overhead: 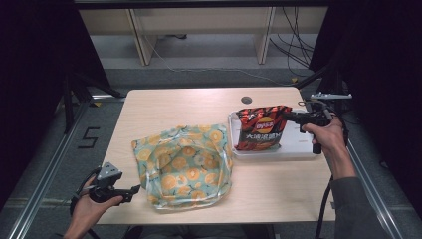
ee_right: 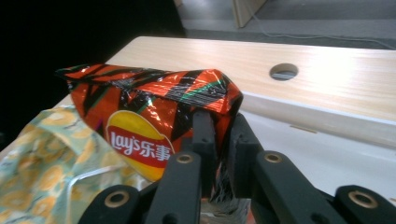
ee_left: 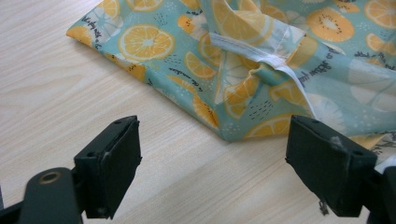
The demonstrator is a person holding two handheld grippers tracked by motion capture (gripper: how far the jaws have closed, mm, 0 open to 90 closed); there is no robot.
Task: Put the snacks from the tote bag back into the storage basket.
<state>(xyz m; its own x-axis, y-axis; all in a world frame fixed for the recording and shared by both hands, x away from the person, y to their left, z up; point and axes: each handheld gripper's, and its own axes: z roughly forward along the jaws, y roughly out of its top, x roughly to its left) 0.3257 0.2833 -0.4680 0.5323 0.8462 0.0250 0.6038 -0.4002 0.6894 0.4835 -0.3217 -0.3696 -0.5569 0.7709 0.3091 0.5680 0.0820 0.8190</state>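
The right gripper (ee_right: 219, 140) pinches the Lay's chip bag (overhead: 260, 128) by its crimped end, holding it upright over the white tray (overhead: 298, 148) at the table's right edge, probably bound for the orange-print bag (overhead: 185, 164). The left gripper (ee_left: 212, 163) waits, jaws wide apart (holding nothing), by that bag's corner; its mouth is hard to make out.

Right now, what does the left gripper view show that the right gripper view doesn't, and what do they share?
Left gripper view alone: the left gripper with jaws wide apart over bare table, nothing between them. Right gripper view alone: the right gripper pinching the edge of the red chip bag above the white tray, and the table's round hole. Shared: the orange-print bag.
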